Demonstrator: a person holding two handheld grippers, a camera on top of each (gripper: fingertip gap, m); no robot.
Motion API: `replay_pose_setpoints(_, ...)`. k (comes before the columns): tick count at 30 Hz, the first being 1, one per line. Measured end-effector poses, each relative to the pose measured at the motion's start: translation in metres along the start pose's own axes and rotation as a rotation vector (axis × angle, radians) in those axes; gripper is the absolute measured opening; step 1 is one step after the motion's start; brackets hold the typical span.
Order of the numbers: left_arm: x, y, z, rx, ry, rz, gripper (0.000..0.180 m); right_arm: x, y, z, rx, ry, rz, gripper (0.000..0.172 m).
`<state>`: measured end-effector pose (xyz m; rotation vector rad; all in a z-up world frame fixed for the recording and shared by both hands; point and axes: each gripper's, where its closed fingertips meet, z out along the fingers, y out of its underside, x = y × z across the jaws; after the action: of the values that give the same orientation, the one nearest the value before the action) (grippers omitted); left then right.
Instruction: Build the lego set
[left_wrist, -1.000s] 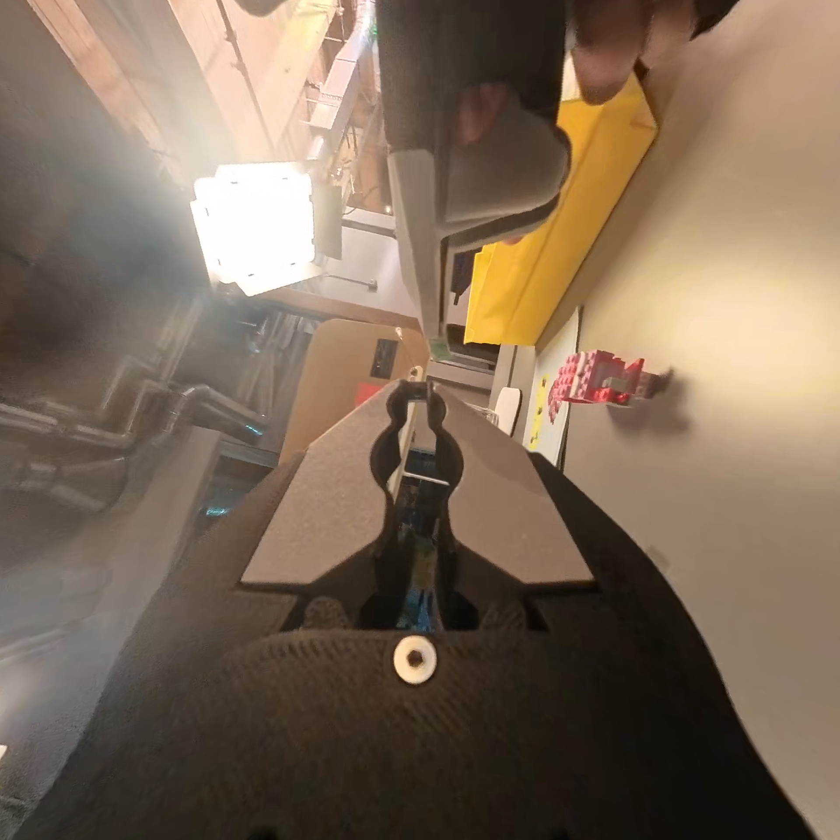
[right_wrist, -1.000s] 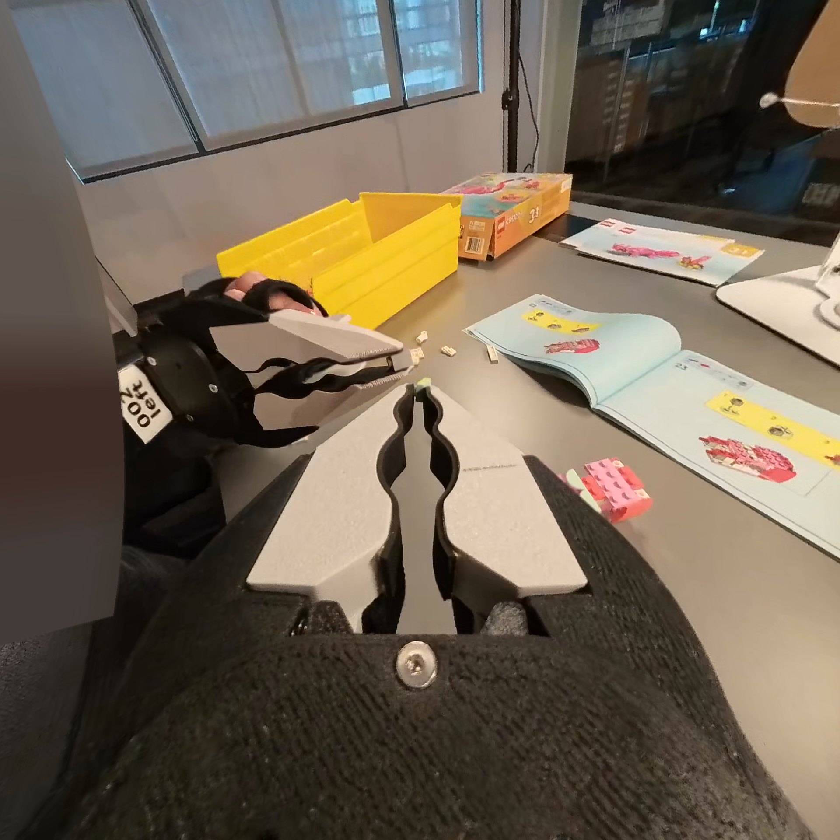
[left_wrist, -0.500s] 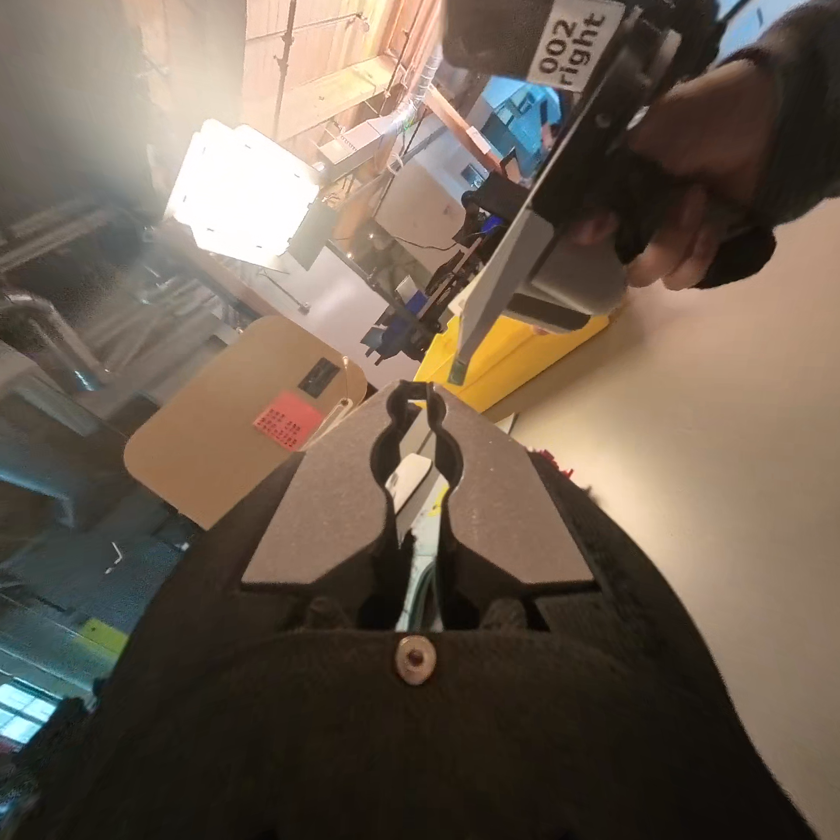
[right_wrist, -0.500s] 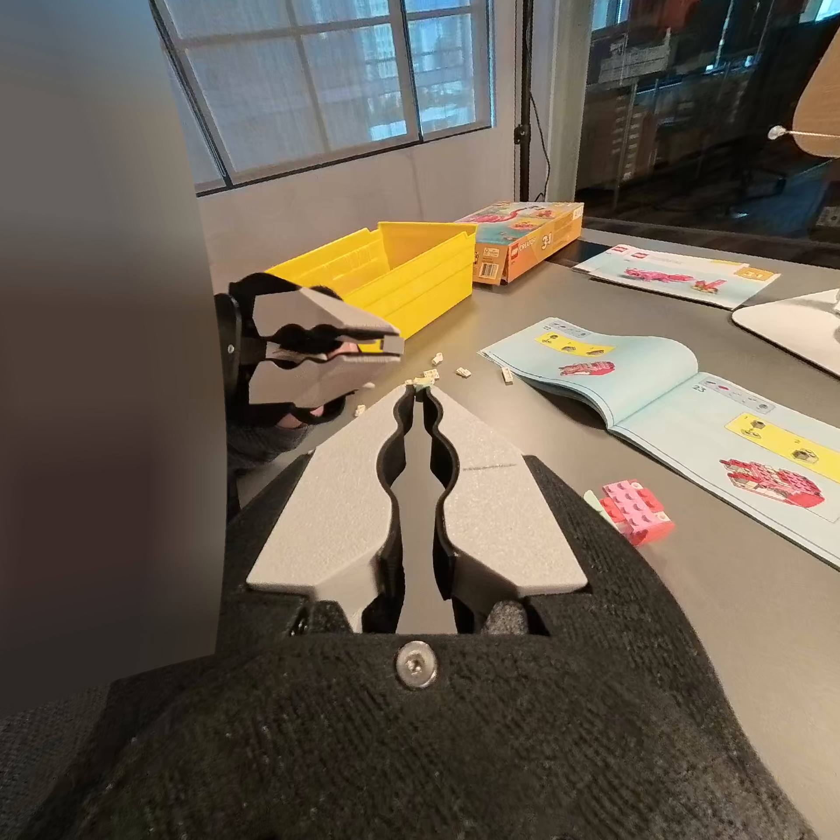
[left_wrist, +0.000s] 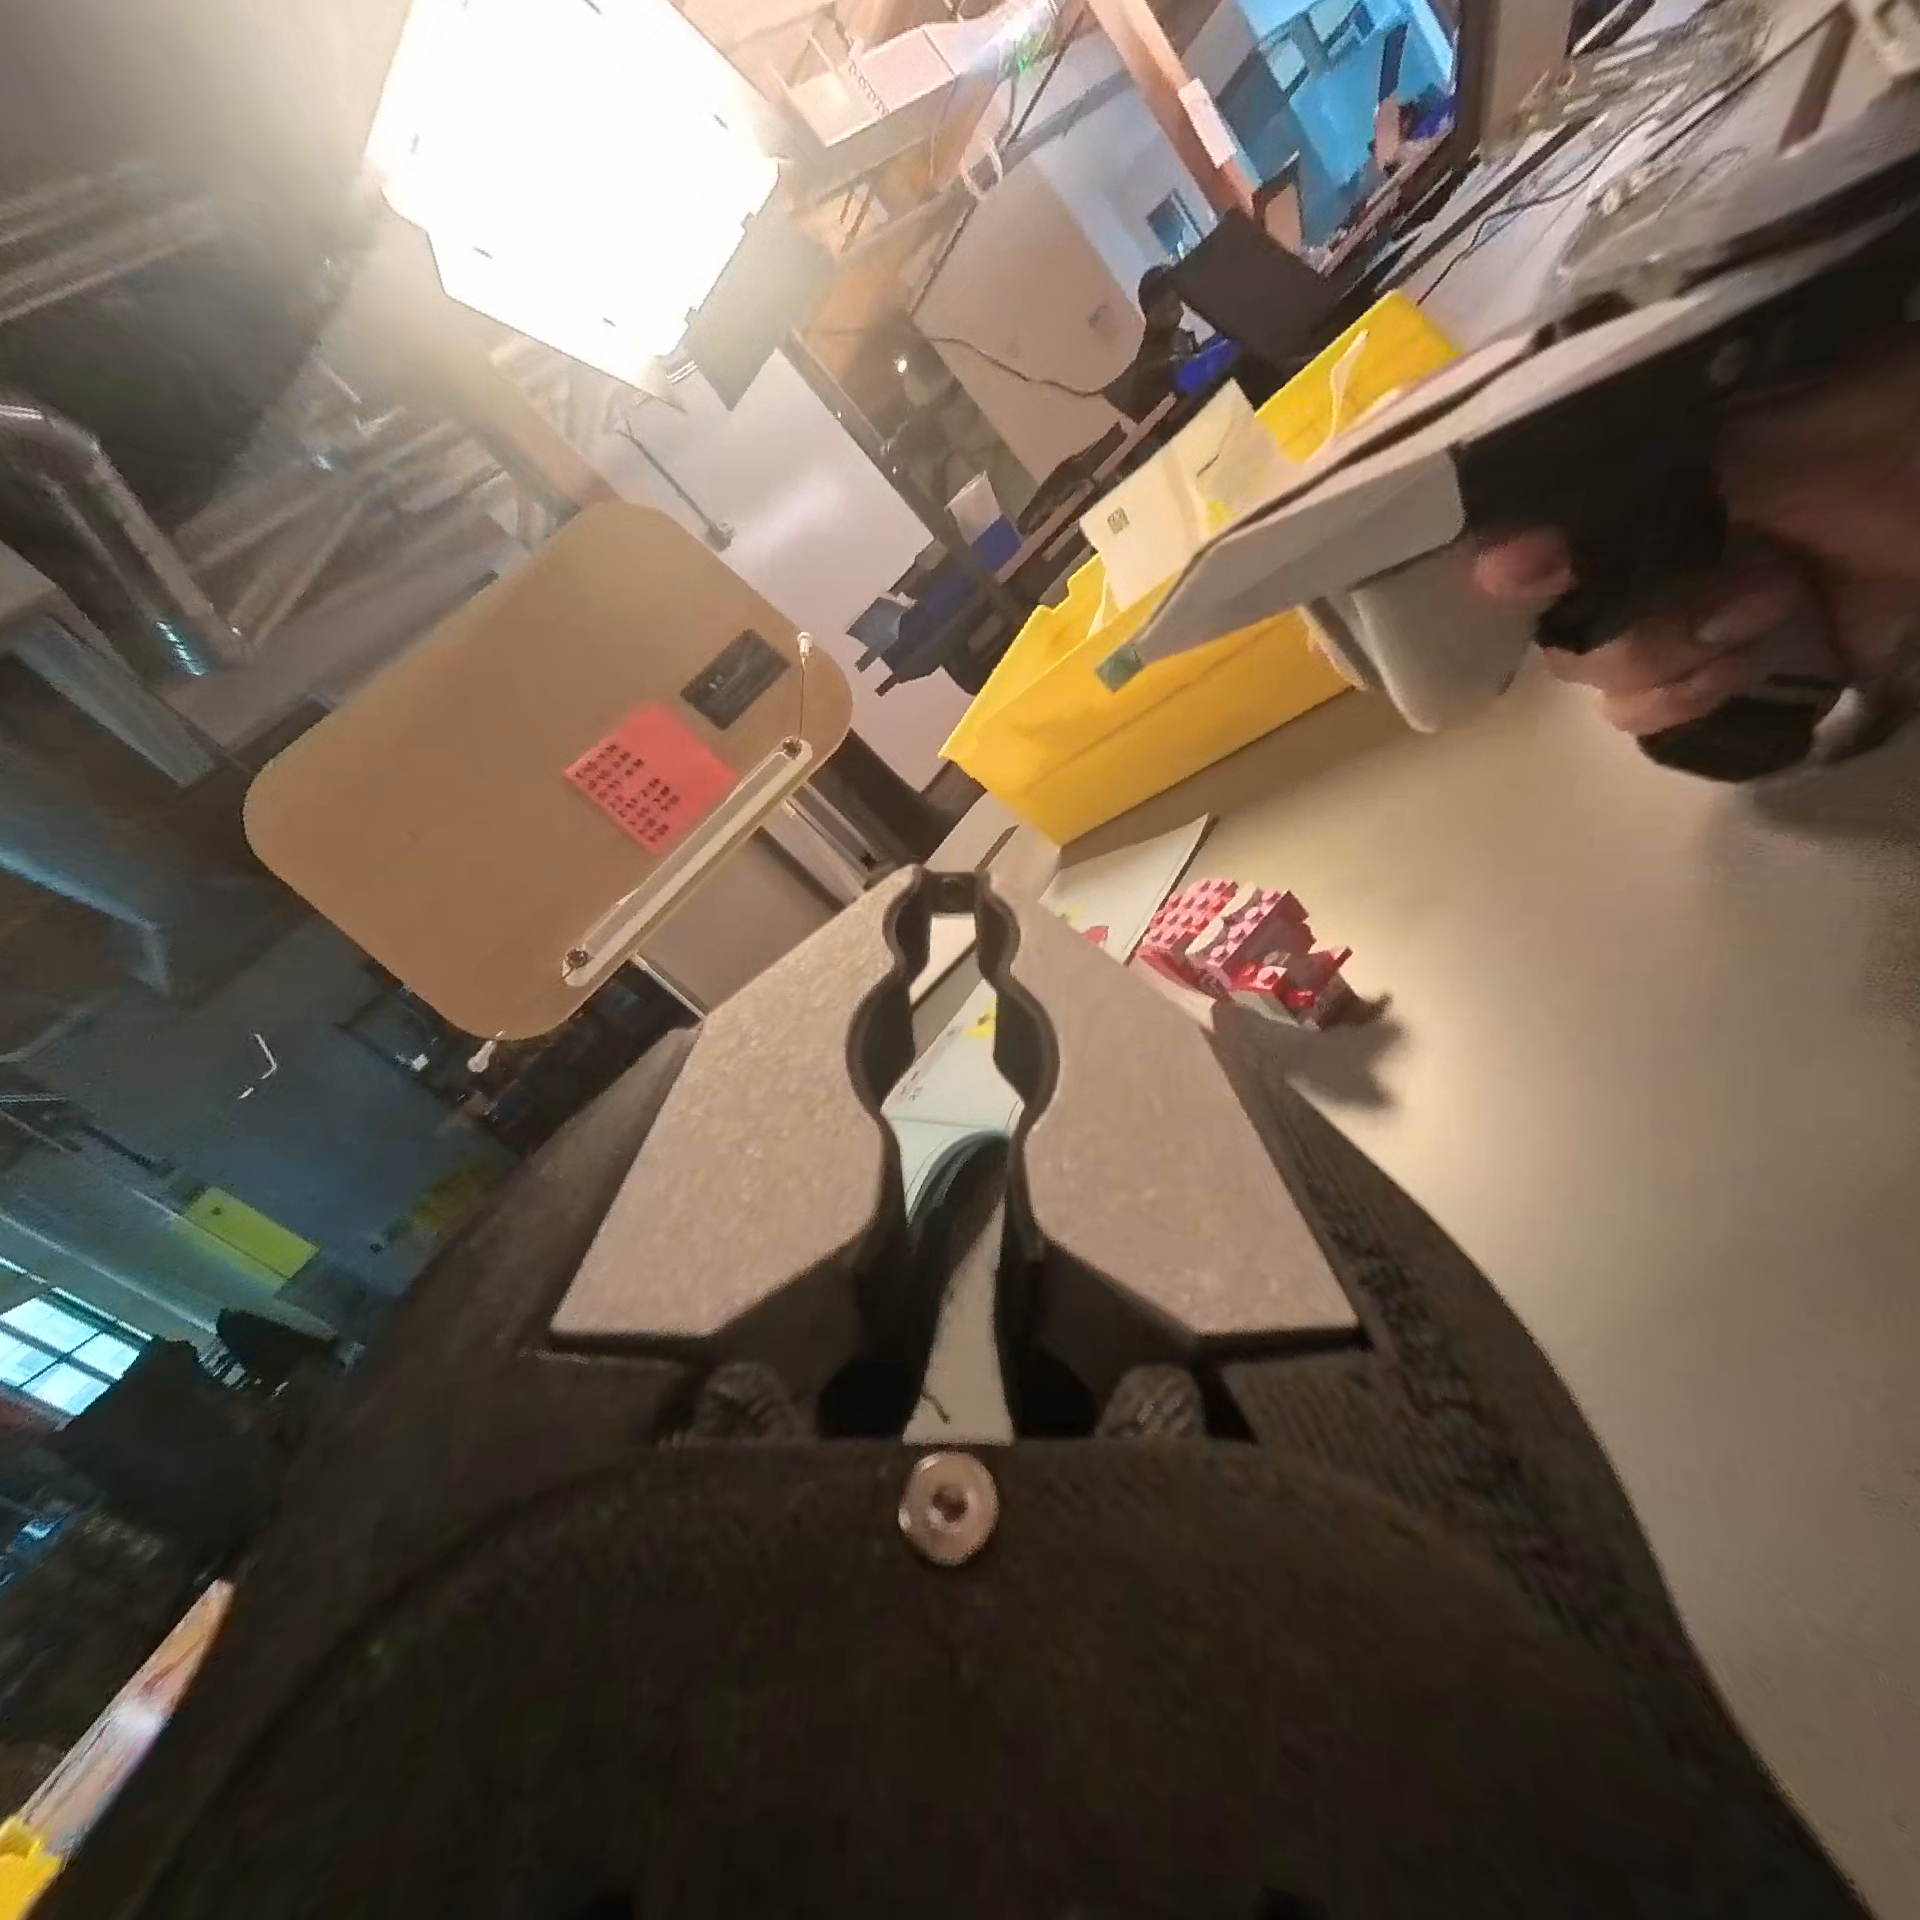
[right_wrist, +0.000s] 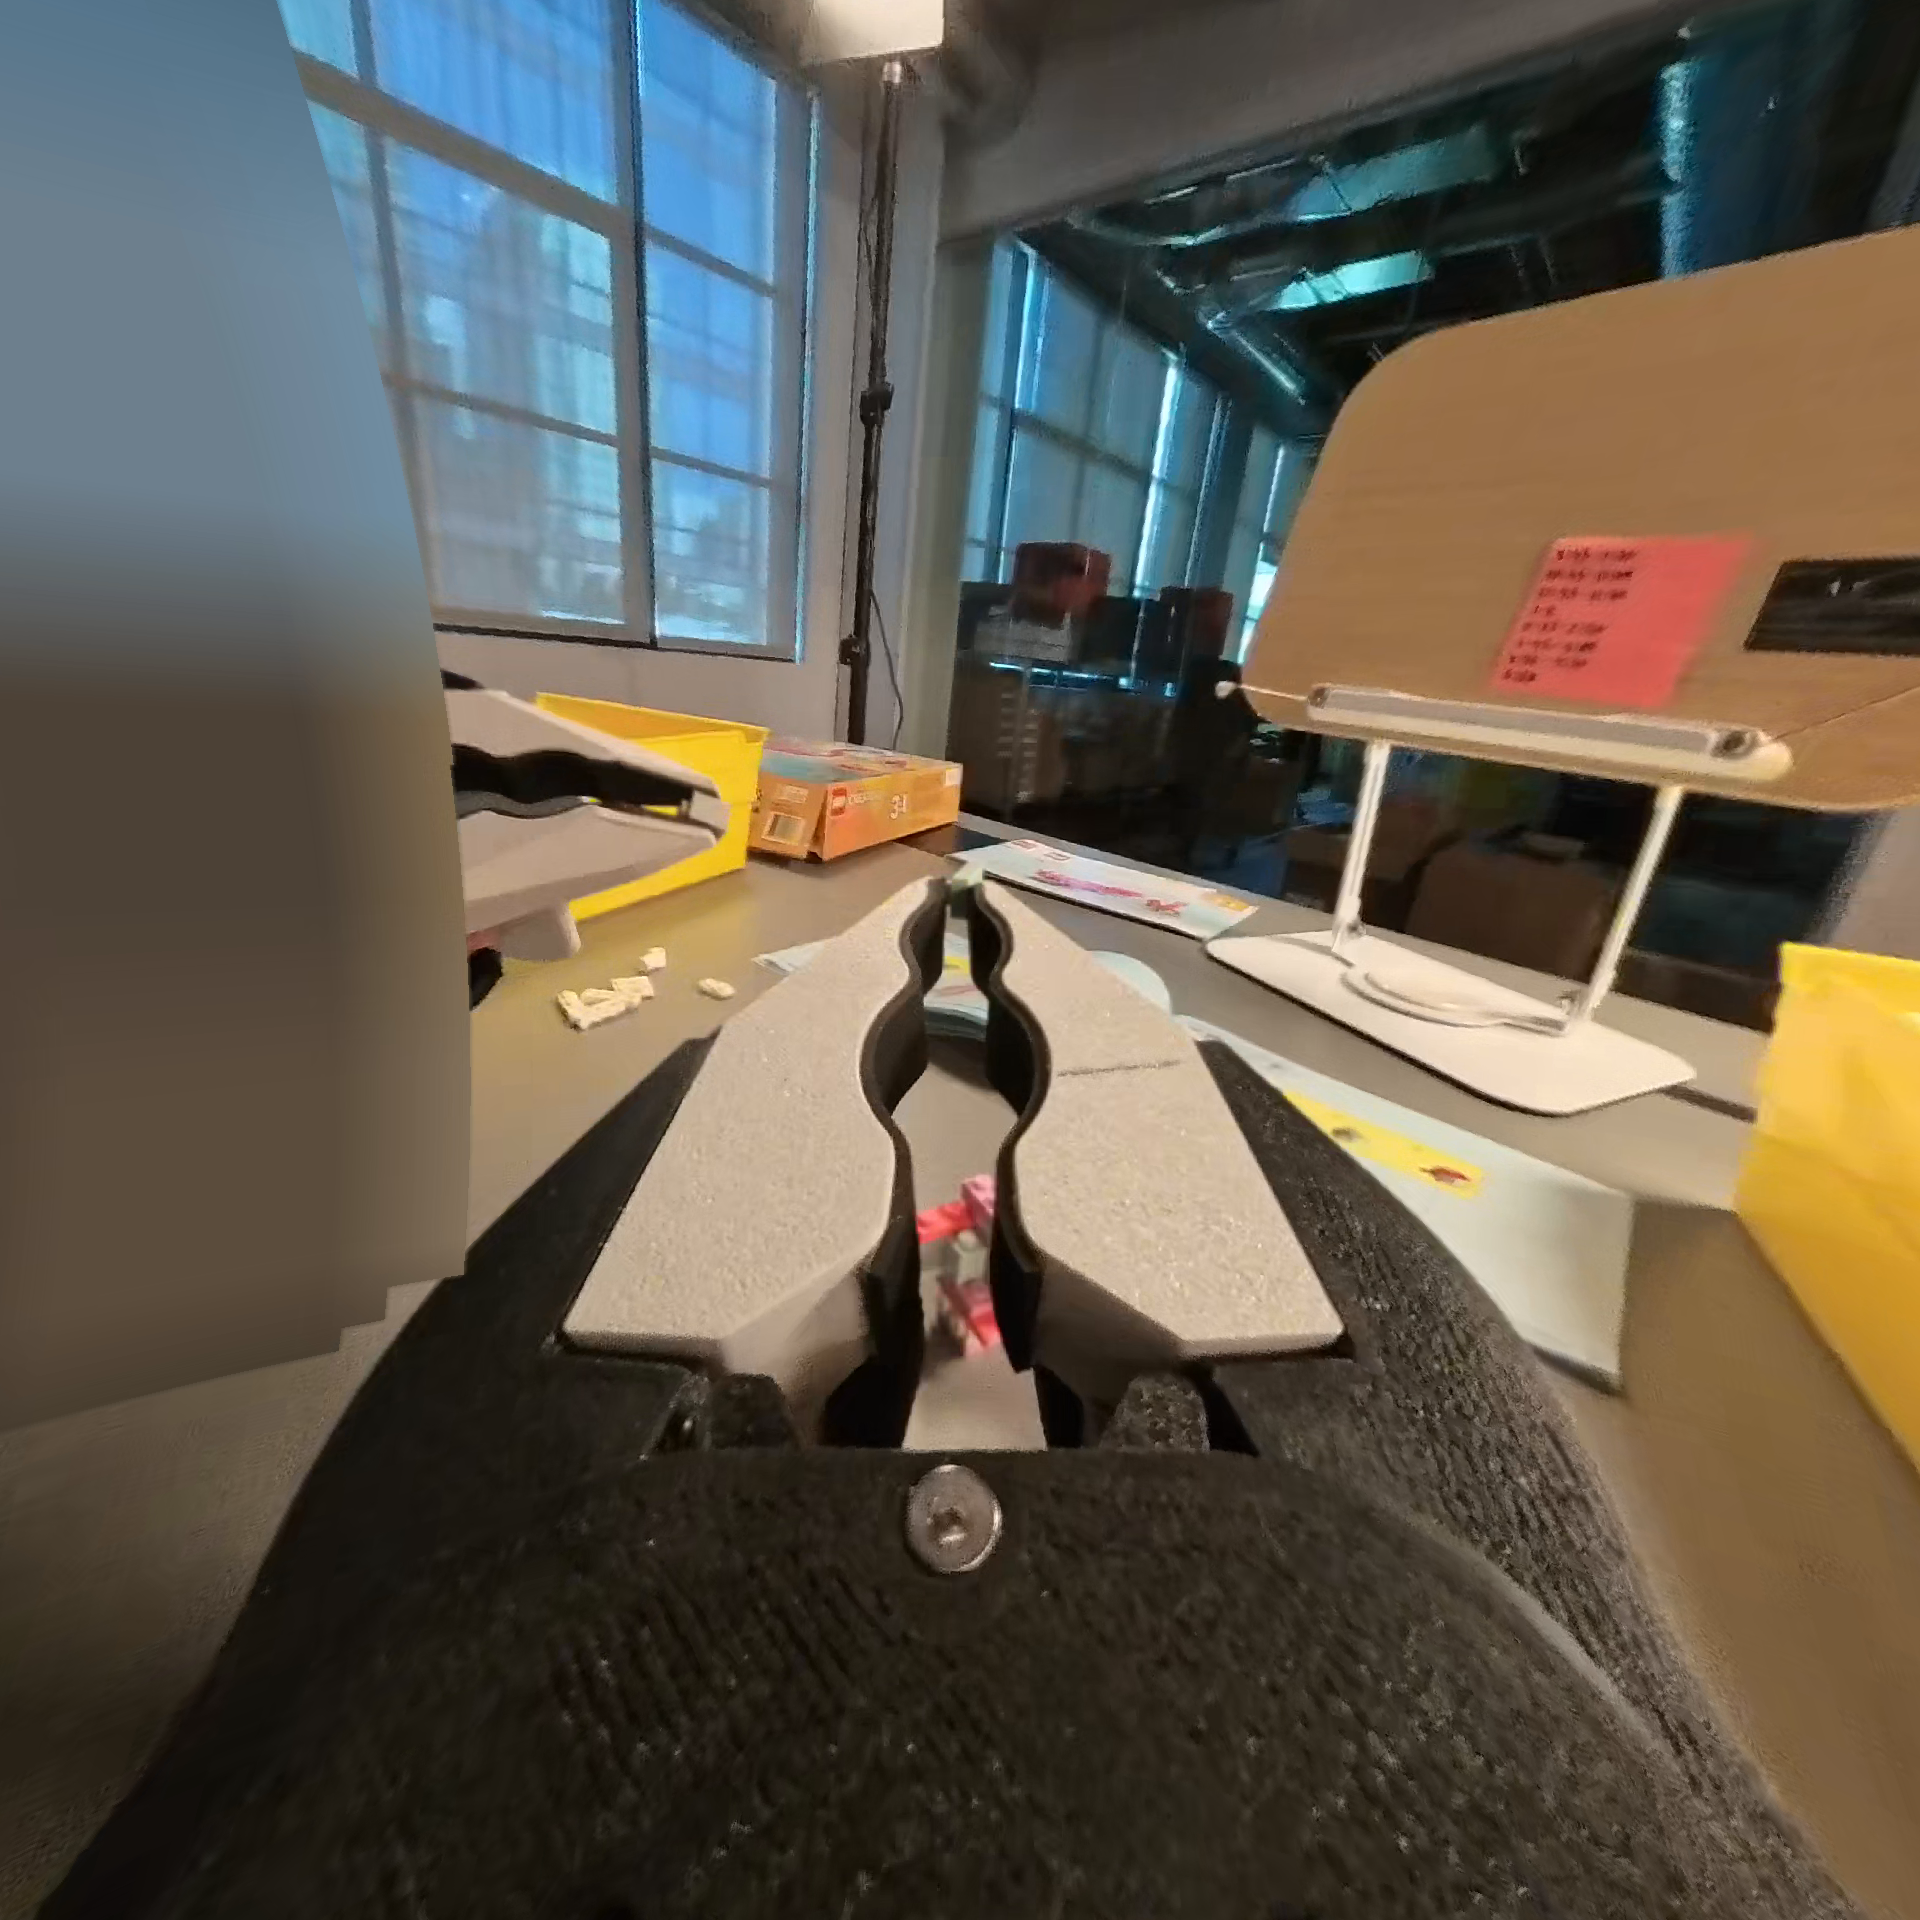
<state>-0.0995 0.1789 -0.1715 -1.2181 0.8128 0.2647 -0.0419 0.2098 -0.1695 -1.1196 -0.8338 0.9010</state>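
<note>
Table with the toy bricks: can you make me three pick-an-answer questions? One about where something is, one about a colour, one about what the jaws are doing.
1. Where is the pink brick model?
A. in the bin
B. on the table
C. on the stand

2. What colour is the bin?
A. yellow
B. blue
C. green

3. What are the right gripper's jaws doing?
A. gaping wide
B. holding a box
C. pinching a tiny green piece

Answers:
1 B: the pink brick model sits on the table.
2 A: the bin is yellow.
3 C: the right gripper pinches the green piece at its tips.
</note>
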Motion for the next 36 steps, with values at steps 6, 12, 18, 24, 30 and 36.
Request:
replay_pose_setpoints(6,0.010,0.009,0.004,-0.043,0.035,0.033,0.007,-0.003,0.005,0.006,-0.013,0.020,-0.130,0.002)
replay_pose_setpoints(12,0.035,0.021,0.005,-0.126,0.254,-0.072,0.007,0.014,0.003,0.004,-0.004,0.116,-0.153,0.002)
replay_pose_setpoints(18,0.082,0.045,-0.023,-0.482,0.774,-0.263,0.007,0.034,0.000,-0.001,0.007,0.221,-0.158,0.002)
replay_pose_setpoints(24,0.097,0.062,-0.045,-0.672,0.948,-0.234,0.007,0.056,-0.002,-0.010,0.013,0.321,-0.143,0.002)
replay_pose_setpoints(30,0.110,0.065,-0.052,-0.692,1.017,-0.279,0.008,0.058,-0.002,-0.011,0.015,0.328,-0.141,0.002)
replay_pose_setpoints(36,0.106,0.068,-0.058,-0.721,1.009,-0.344,0.043,0.059,0.000,-0.012,0.006,0.322,-0.125,0.002)
